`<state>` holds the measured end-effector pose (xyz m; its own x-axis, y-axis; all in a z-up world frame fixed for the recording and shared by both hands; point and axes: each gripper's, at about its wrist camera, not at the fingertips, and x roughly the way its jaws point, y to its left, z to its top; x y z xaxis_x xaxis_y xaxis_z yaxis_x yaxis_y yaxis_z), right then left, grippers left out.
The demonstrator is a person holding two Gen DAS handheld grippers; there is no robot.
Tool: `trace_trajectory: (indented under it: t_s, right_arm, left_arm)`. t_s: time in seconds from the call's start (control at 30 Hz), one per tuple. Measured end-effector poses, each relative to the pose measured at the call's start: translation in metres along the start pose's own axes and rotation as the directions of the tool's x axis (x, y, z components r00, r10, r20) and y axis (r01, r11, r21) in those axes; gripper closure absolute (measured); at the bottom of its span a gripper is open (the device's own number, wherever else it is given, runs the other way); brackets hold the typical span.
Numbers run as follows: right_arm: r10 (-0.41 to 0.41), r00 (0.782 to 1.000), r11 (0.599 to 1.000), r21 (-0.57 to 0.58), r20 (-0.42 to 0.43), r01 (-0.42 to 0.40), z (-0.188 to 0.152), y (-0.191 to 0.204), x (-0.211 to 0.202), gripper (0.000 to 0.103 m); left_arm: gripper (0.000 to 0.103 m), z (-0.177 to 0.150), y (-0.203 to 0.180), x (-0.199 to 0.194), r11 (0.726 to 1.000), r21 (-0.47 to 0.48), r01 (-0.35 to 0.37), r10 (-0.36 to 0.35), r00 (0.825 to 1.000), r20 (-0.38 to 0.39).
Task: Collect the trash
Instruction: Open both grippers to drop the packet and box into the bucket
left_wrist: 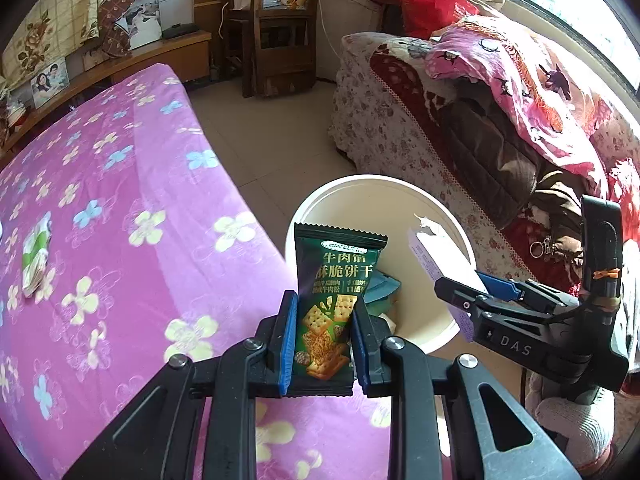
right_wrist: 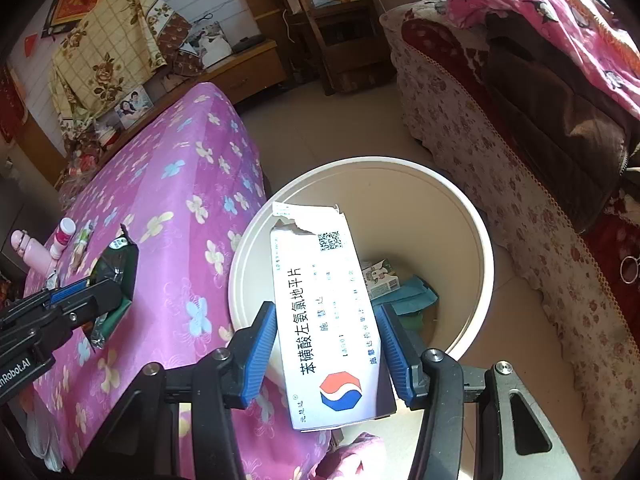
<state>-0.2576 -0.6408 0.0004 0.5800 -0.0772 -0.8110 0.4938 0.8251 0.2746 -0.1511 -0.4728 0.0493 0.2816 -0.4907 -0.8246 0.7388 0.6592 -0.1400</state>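
Note:
My left gripper (left_wrist: pixel 325 312) is shut on a green cracker packet (left_wrist: pixel 332 300) and holds it over the near rim of the white bin (left_wrist: pixel 316 196). My right gripper (right_wrist: pixel 328 320) is shut on a torn white medicine box (right_wrist: pixel 320 320) and holds it above the white bin (right_wrist: pixel 472 216). The right gripper (left_wrist: pixel 468 292) with the box (left_wrist: pixel 436 256) also shows in the left wrist view, over the bin's right side. The left gripper (right_wrist: pixel 92 292) with the packet (right_wrist: pixel 116 264) shows at the left of the right wrist view. Inside the bin lie a small carton (right_wrist: pixel 380 276) and teal scraps (right_wrist: pixel 408 296).
A table under a pink flowered cloth (left_wrist: pixel 120 208) stands left of the bin. On it lie a green-white wrapper (left_wrist: pixel 36 256), a pink bottle (right_wrist: pixel 28 252) and a small white bottle (right_wrist: pixel 64 236). A sofa with blankets (left_wrist: pixel 500 128) is at the right.

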Motion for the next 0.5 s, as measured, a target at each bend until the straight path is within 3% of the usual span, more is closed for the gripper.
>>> trace_trajectory:
  t_s: [0.17,0.23,0.3,0.33,0.5]
  right_arm:
    - [-0.008,1.000,0.999,0.032,0.012,0.008,0.003,-0.006,0.001,0.048]
    - [-0.011,1.000,0.999,0.052,0.011,0.010,0.005,-0.010,0.003,0.047]
    - [0.001,1.000,0.996,0.084,0.005,-0.001,0.005,-0.015,0.005,0.037]
    - [0.005,1.000,0.996,0.093,0.005,-0.006,0.005,-0.017,0.006,0.037]
    - [0.005,1.000,0.995,0.097,0.004,-0.006,0.004,-0.018,0.006,0.037]
  left_arm:
    - [0.075,0.004,-0.004,0.004,1.000,-0.003,0.018,-0.018,1.000,0.017]
    - [0.069,0.004,-0.004,0.006,1.000,-0.005,0.029,-0.029,0.999,0.018]
    - [0.054,0.005,-0.004,0.008,0.999,-0.010,0.036,-0.036,0.999,0.019]
    - [0.052,0.004,-0.004,0.008,0.999,-0.011,0.036,-0.036,0.999,0.022]
    - [0.051,0.002,-0.001,0.010,0.999,-0.014,0.031,-0.031,0.999,0.019]
